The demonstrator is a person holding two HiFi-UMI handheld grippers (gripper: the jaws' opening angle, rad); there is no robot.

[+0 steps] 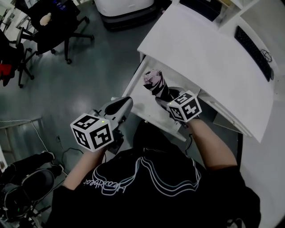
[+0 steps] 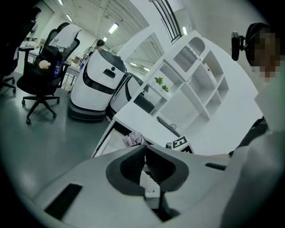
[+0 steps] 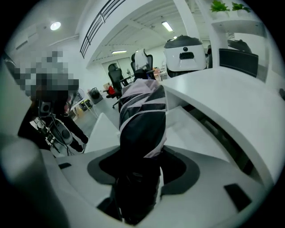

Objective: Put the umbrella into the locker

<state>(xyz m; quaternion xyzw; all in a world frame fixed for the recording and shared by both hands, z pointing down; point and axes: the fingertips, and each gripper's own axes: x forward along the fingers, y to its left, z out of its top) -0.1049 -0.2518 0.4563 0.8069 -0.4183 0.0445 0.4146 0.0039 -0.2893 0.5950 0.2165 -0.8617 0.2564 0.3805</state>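
A folded umbrella (image 1: 155, 83), black with pale stripes, sticks out of my right gripper (image 1: 163, 99), whose jaws are shut on its lower part. Its tip points into the open locker (image 1: 149, 115) under the white desk (image 1: 209, 53). In the right gripper view the umbrella (image 3: 142, 118) fills the gap between the jaws of that gripper (image 3: 141, 156), with the locker's white inner wall (image 3: 196, 133) behind it. My left gripper (image 1: 122, 105) hangs beside the locker's open door (image 1: 132, 83), jaws shut and holding nothing. The left gripper view shows that gripper (image 2: 144, 150) and, beyond it, the umbrella (image 2: 133, 140).
A keyboard (image 1: 253, 46) lies on the desk at the right. Black office chairs (image 1: 52, 26) stand on the grey floor at the upper left, a white robot base (image 1: 125, 10) at the top. Another chair (image 1: 27, 183) and cables sit at the lower left.
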